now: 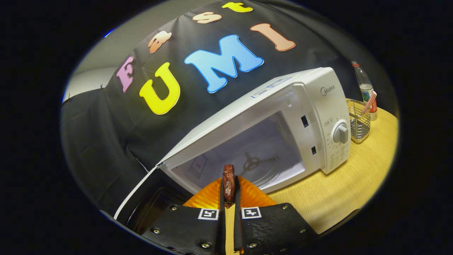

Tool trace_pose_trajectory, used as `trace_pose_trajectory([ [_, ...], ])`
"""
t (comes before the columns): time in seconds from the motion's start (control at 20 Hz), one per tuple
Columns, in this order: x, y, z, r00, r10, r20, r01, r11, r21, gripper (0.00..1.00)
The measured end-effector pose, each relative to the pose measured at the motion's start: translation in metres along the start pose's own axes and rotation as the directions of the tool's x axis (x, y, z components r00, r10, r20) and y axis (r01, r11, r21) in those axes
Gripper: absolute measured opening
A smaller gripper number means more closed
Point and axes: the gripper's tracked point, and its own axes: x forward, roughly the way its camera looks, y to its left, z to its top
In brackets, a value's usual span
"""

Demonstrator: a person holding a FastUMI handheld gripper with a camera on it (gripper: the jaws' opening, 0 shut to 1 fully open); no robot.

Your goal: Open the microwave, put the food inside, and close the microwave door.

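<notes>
The gripper [229, 193] has its two fingers [222, 198] drawn close together, pinching a dark reddish-brown piece of food [229, 182] that stands upright between them, its top rising above the fingertips. Behind and under the food sits an orange ribbed plate [253, 196], fanned out to either side of the fingers; whether the food touches the plate is hard to tell from this angle. Just ahead of the fingers stands the white microwave [318, 106] on the pale wooden tabletop [339, 191], with its door [148, 198] swung open to the left, the dark inner window of the door lying low beside the fingers. The cavity [247, 152] is lit and bare white inside, with the glass turntable [269, 175] and its hub visible on the floor. The control panel with a round dial [340, 133] faces out on the microwave's right side. Beyond the microwave, on the tabletop, a wire metal basket [359, 124] stands just beside a clear bottle [364, 86] with a red cap. The food is still outside the cavity, held in front of its opening.
</notes>
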Motion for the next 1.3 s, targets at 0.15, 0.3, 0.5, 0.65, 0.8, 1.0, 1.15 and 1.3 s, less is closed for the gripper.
trace_pose_trajectory([
  [0.15,0.023,-0.008,0.001,0.999,-0.013,0.030,0.012,1.000,0.026,0.09],
  [0.3,0.045,-0.015,-0.007,0.999,-0.034,0.020,0.033,0.998,0.047,0.09],
  [0.5,0.066,-0.018,-0.017,0.999,-0.029,0.029,0.028,0.999,0.031,0.11],
  [0.65,0.078,-0.021,-0.019,0.998,-0.038,0.051,0.036,0.999,0.037,0.11],
  [0.8,0.092,-0.028,-0.015,0.994,-0.061,0.090,0.059,0.998,0.022,0.11],
  [1.0,0.103,-0.047,-0.015,0.985,-0.155,0.078,0.159,0.986,-0.058,0.30],
  [1.15,0.105,-0.056,-0.009,0.974,-0.199,0.112,0.216,0.961,-0.170,0.79],
  [1.3,0.097,-0.059,-0.001,0.964,-0.212,0.160,0.252,0.918,-0.305,0.97],
])
